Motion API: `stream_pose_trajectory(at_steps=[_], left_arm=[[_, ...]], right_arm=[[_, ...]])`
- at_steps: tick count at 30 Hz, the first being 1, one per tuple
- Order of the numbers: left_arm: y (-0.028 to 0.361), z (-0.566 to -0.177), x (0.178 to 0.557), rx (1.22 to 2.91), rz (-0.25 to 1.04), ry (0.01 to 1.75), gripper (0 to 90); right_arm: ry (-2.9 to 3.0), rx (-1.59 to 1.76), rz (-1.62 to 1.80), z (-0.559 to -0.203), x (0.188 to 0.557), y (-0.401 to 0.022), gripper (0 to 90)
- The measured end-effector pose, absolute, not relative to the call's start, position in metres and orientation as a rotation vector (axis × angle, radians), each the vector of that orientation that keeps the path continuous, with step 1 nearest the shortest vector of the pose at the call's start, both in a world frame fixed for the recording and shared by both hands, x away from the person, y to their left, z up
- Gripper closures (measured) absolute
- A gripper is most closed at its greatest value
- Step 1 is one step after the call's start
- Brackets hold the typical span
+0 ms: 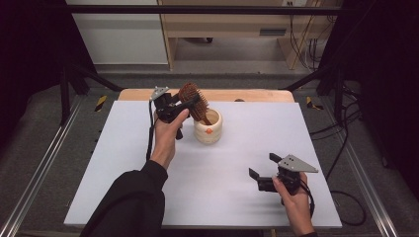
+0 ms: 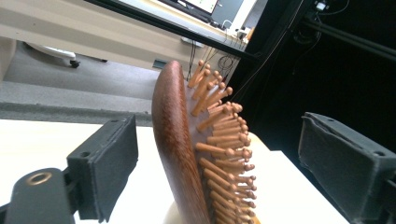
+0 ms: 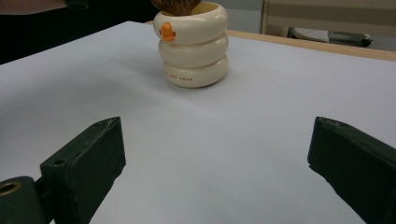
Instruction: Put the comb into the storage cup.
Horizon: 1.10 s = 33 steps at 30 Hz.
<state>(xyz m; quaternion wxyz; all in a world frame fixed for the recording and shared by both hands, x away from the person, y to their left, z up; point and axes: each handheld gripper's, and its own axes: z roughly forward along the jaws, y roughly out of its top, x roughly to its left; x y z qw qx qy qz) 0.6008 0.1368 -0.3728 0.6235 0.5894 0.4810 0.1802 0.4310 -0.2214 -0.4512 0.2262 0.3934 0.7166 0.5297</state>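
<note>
Left gripper view: standing wide, left tool around hairbrush without pressing, brush resting in cream cup near worktop's far edge; right tool gaping empty.

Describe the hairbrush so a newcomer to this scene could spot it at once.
On the white table, look toward the far edge for the cream ringed cup with an orange duck bill. The hairbrush stands in that cup, handle down, between the open jaws of the left gripper. Its reddish-brown wooden back and round-tipped wooden pins set it apart.
</note>
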Motion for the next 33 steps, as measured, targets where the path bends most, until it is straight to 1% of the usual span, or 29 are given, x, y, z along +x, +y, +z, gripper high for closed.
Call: stream_pose_trajectory(at_steps=[3,12,22,33], left_arm=[[0.136,-0.372,0.596,1.374,0.427,1.103,8.6],[0.137,-0.366,0.580,1.431,0.482,1.082,6.2],[0.133,-0.366,0.565,1.473,0.505,1.071,6.0],[0.130,-0.359,0.548,1.503,0.561,1.027,5.4]], right_arm=[[1.969,1.093,1.465,-0.451,0.431,-0.221,4.5],[1.968,1.088,1.472,-0.451,0.431,-0.218,4.4],[1.966,1.087,1.478,-0.450,0.429,-0.219,4.3],[1.965,1.090,1.472,-0.451,0.429,-0.219,4.2]])
